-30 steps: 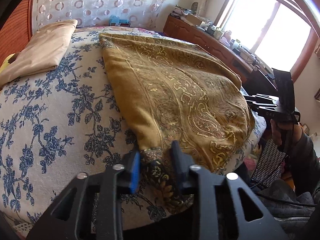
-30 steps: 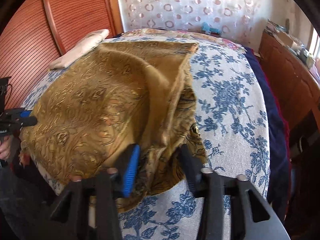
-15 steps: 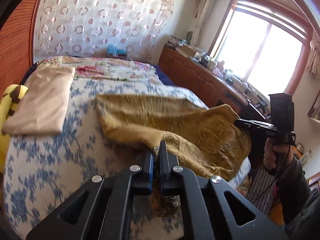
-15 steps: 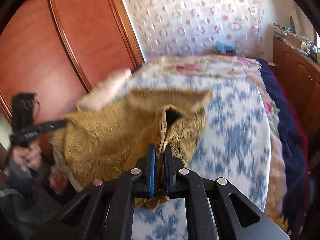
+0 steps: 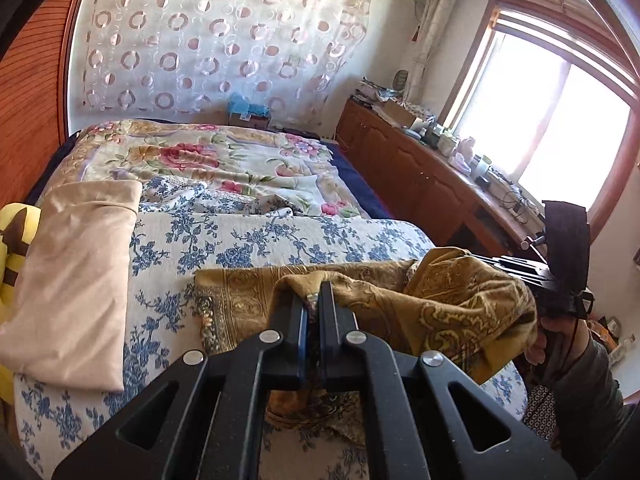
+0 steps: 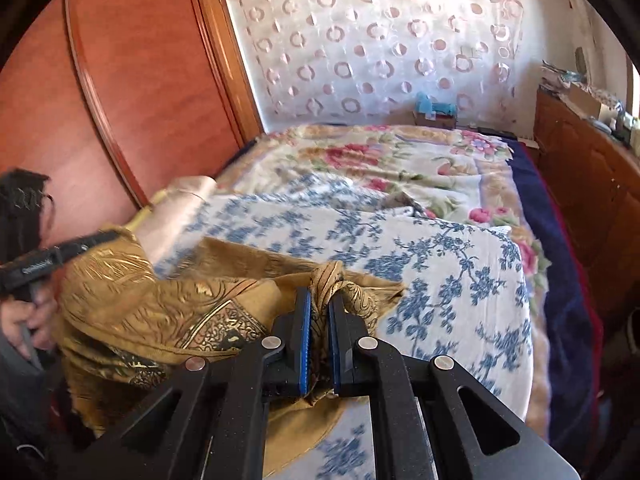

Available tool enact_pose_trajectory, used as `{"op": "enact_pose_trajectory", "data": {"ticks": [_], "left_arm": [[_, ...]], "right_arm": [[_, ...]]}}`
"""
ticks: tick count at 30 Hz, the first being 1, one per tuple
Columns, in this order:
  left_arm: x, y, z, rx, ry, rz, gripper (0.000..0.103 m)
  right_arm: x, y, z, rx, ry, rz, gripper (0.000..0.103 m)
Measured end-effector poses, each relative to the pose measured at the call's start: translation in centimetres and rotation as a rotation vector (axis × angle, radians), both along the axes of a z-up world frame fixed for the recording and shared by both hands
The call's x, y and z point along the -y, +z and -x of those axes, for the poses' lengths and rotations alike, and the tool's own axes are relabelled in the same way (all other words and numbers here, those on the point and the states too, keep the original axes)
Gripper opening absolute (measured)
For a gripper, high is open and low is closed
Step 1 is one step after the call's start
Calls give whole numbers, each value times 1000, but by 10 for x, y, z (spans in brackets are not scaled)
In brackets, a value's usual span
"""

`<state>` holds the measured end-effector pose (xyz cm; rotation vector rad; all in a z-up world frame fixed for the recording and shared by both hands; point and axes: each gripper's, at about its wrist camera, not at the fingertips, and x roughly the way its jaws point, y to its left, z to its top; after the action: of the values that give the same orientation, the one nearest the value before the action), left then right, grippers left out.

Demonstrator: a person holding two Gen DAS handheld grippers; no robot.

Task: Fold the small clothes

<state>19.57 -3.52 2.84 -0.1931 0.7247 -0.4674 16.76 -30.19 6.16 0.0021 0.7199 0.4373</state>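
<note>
A gold paisley cloth (image 5: 448, 300) hangs bunched between my two grippers over the near end of the bed; it also shows in the right wrist view (image 6: 160, 308). My left gripper (image 5: 314, 300) is shut on one corner of the cloth. My right gripper (image 6: 320, 304) is shut on another corner, with a knot of fabric between its blue pads. Both corners are lifted above the blue-flowered bedspread (image 5: 280, 240). The far edge of the cloth still lies on the bed. The right gripper shows at the right of the left wrist view (image 5: 560, 280).
A folded beige cloth (image 5: 72, 280) lies on the bed's left side beside a yellow pillow (image 5: 12, 248). A rose-patterned quilt (image 5: 224, 160) covers the far half. A wooden cabinet (image 5: 420, 176) runs along the right; a wooden wardrobe (image 6: 140, 80) stands on the left.
Both grippers closed on the cloth's near corners, then lifted and pulled them toward the near edge of the bed. The cloth went from spread flat to bunched and raised.
</note>
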Motion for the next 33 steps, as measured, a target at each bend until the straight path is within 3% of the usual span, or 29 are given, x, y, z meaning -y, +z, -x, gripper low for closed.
{"op": "enact_pose_trajectory", "data": {"ticks": [4, 9, 12, 13, 14, 15, 21, 24, 33], "left_arm": [[3, -13, -24, -27, 18, -33, 5], [3, -23, -35, -57, 18, -67, 11], [-1, -21, -28, -41, 9, -72, 26], [-4, -19, -25, -30, 11, -69, 37], [-7, -16, -21, -19, 8, -61, 46], [-7, -14, -20, -14, 2, -59, 46], [-8, -1, 2, 18, -19, -91, 60], [-9, 4, 17, 38, -36, -95, 67], [-5, 2, 56, 47, -58, -113, 69]], "right_arm": [[-6, -16, -40, -73, -33, 20, 8], [-14, -18, -51, -142, -58, 21, 11], [-9, -8, -52, -119, -105, 6, 33], [-4, -4, -51, -110, -128, -17, 42], [2, -3, -54, -104, -141, -40, 43], [7, -1, -54, -95, -153, -52, 43], [19, 35, 6, 51, -148, -14, 43], [15, 44, 49, 98, -86, 11, 42], [-35, 7, 143, 43, 142, 81, 42]]}}
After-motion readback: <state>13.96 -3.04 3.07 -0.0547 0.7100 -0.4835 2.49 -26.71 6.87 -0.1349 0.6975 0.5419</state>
